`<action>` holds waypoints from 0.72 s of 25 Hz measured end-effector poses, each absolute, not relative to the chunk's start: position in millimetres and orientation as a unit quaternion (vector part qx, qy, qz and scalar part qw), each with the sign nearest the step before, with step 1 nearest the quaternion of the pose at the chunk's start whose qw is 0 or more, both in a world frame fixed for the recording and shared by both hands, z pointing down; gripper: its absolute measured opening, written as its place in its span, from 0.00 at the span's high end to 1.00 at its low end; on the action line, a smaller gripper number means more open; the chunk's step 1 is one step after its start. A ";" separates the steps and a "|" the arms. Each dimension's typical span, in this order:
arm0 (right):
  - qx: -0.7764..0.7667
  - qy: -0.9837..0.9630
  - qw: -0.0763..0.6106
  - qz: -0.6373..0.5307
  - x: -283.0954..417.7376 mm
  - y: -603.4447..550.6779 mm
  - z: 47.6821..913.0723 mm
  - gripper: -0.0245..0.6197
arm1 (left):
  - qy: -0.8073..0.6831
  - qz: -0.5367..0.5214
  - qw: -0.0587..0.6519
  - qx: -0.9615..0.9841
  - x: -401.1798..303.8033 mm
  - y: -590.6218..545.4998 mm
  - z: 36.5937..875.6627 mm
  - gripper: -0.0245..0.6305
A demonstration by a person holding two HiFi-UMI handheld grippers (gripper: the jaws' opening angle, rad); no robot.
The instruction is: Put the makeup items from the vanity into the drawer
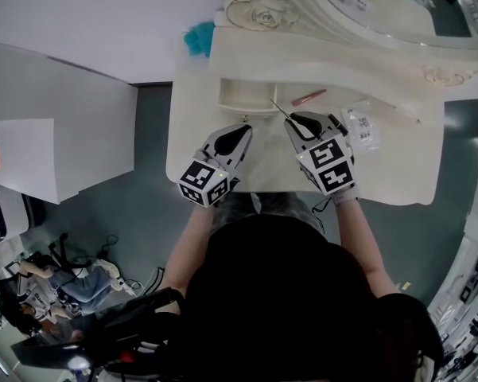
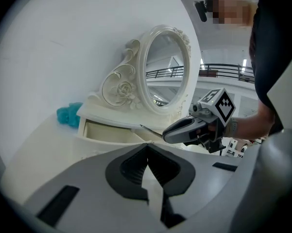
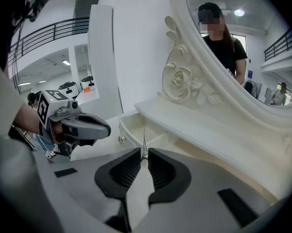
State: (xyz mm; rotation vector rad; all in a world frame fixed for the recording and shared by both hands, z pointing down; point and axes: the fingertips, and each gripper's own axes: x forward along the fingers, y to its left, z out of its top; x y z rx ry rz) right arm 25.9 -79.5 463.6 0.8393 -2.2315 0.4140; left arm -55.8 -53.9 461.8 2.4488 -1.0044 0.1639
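Grippers poised at the open drawer [image 1: 240, 95]: from above, the right gripper [image 1: 290, 120], just beside the drawer's front, clamps a slim stick [image 1: 278, 108] angled toward it, with the left gripper [image 1: 242, 130] alongside. Left gripper view: its jaws are pressed together, empty. Right gripper view: only the jaw tips pinch the stick, so it could swivel or slip free short of the drawer.

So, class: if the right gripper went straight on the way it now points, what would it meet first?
Probably the open drawer, led by the thin stick the right gripper holds; depth is unclear.
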 end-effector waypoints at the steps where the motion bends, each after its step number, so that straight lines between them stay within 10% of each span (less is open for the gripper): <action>1: 0.320 -0.864 0.354 0.158 17.1 -84.3 462.8 0.87 | -0.369 0.059 0.242 0.895 -62.0 -56.1 460.6 0.94; 18: 0.322 -0.827 0.435 0.155 -32.1 -119.3 484.8 0.87 | -0.401 0.042 0.248 0.881 -142.1 -76.4 460.3 0.94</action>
